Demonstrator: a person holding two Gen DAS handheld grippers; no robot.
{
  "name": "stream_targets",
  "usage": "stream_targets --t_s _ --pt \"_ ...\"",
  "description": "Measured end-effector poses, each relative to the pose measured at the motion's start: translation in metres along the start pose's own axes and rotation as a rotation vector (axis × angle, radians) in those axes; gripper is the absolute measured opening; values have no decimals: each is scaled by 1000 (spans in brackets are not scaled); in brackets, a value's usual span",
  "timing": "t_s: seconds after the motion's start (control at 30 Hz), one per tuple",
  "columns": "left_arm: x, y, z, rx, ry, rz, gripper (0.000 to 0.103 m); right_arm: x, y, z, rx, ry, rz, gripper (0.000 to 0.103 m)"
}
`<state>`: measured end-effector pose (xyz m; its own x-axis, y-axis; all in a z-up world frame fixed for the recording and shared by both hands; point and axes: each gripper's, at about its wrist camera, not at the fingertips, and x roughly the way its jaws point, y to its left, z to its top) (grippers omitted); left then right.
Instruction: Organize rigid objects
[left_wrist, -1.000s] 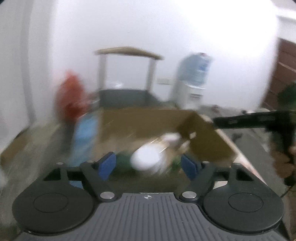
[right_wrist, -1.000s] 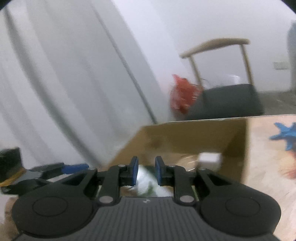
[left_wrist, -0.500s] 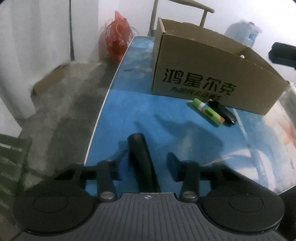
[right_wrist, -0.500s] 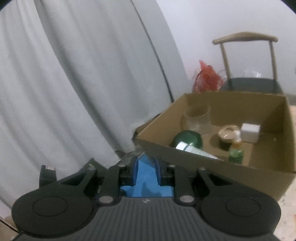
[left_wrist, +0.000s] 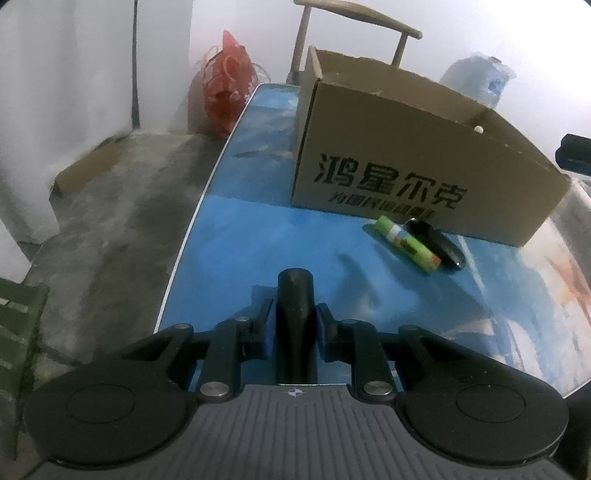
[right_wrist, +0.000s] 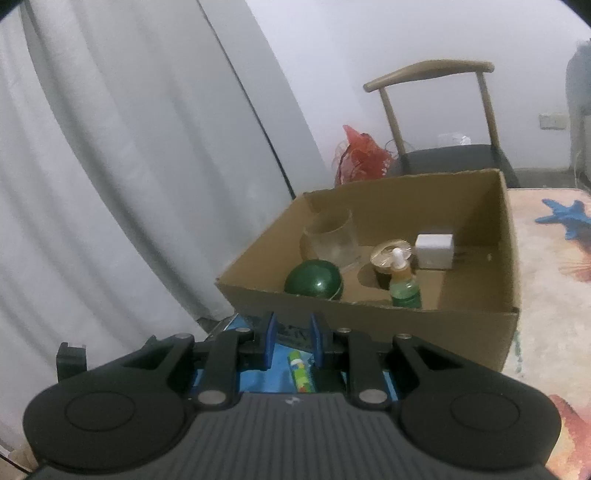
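Black handle sits pinched in the left hand-held gripper, aimed toward the box at one o'clock; right hand-held gripper hangs slightly open, empty, above the marker.

A black rod-shaped object, rounded at its far end, lies lengthwise between the blue pads of the left gripper, which press against both its sides. A green tube with an orange end cap lies flat, just beside a glossy black oblong item, both close to the printed wall of the open cardboard box. The box holds a dark green ball, a clear glass, a small green dropper bottle standing upright, a gold-lidded jar and a white block.
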<state>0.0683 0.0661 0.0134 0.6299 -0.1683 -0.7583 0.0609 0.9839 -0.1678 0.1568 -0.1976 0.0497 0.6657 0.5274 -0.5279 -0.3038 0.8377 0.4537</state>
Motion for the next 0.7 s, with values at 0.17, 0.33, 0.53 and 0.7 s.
stream_targets --t_s 0.17,0.33,0.53,0.7 --pt "-8 -5 10 14 -47 -38 21 -10 -1 4 -3 -28 -12 22" --pt "-39 -15 36 65 -162 -115 21 -15 -3 7 2 -59 -4 22" --pt "-67 -38 90 129 -309 -207 21 -26 -10 9 16 -113 11 22" --pt "-40 -77 140 138 -229 -385 21 -44 -27 14 48 -191 -12 22"
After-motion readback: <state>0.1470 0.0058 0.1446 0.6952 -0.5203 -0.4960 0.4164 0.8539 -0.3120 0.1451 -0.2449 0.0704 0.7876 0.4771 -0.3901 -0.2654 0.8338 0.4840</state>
